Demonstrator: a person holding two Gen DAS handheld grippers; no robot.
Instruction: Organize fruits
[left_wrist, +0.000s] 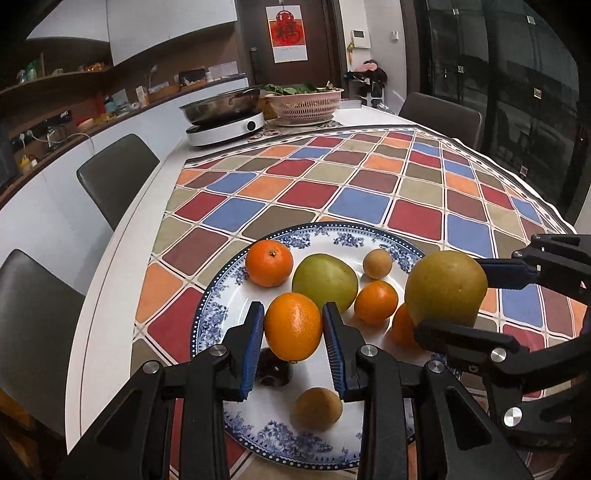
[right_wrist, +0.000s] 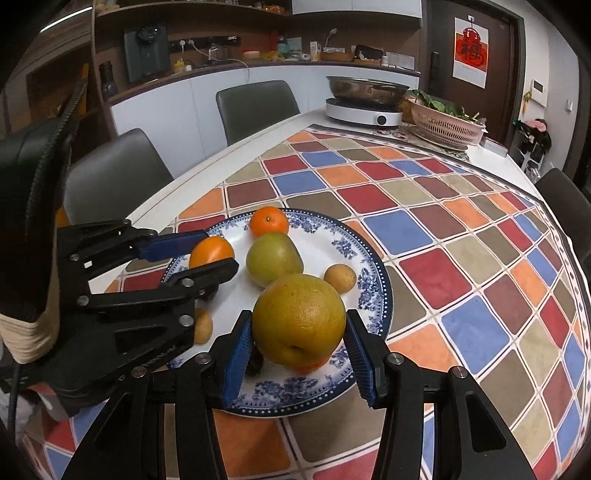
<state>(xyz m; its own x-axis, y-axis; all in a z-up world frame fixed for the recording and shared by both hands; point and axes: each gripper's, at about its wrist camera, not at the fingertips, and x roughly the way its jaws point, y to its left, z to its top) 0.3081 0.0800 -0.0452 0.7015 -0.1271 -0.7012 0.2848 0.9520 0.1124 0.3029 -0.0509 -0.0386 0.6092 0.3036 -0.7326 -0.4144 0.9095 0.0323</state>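
Observation:
A blue-and-white plate (left_wrist: 218, 295) (right_wrist: 325, 236) holds several fruits on the checkered tablecloth. My left gripper (left_wrist: 293, 326) is shut on an orange (left_wrist: 293, 331) (right_wrist: 211, 252) just above the plate. My right gripper (right_wrist: 299, 332) (left_wrist: 476, 291) is shut on a large yellow-green grapefruit (right_wrist: 298, 318) (left_wrist: 446, 288) over the plate's near edge. On the plate lie a tangerine (left_wrist: 269, 262) (right_wrist: 268, 221), a green pear-like fruit (left_wrist: 325, 281) (right_wrist: 272, 259), a small orange (left_wrist: 376, 301), small brown fruits (left_wrist: 377, 263) (left_wrist: 318, 408) and a dark fruit (left_wrist: 273, 367).
An induction cooker with a steel pan (left_wrist: 225, 110) (right_wrist: 365, 99) and a pink colander of greens (left_wrist: 304, 101) (right_wrist: 445, 118) stand at the table's far end. Grey chairs (left_wrist: 114, 173) (right_wrist: 255, 107) line the left side; another chair (left_wrist: 443, 114) stands far right.

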